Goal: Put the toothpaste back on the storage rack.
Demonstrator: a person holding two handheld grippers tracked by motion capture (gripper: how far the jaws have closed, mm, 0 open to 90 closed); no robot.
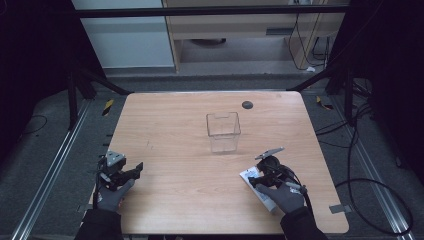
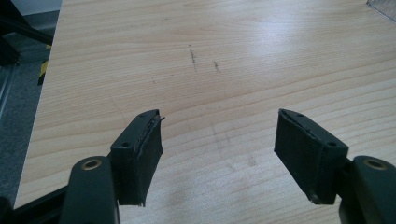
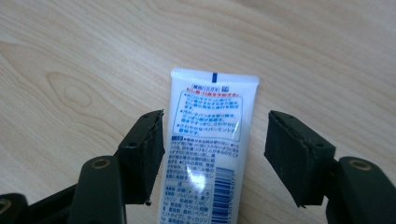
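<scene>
A white tube (image 3: 208, 140) with blue and red print lies flat on the wooden table (image 1: 180, 150), its crimped end pointing away from me. My right gripper (image 3: 215, 154) hovers over it, open, with the tube between its jaws; the left pad (image 3: 149, 149) sits close to the tube's edge and the right pad stands apart from it. In the high view the tube (image 1: 252, 181) lies at the front right under my right gripper (image 1: 256, 181). My left gripper (image 2: 217, 149) is open over bare wood at the front left (image 1: 131, 173).
A clear plastic box (image 1: 223, 131) stands upright near the table's middle. A dark round cap (image 1: 247, 104) marks the far edge. Cables trail on the floor at the right (image 1: 370, 185). Dark frame posts stand beyond the table.
</scene>
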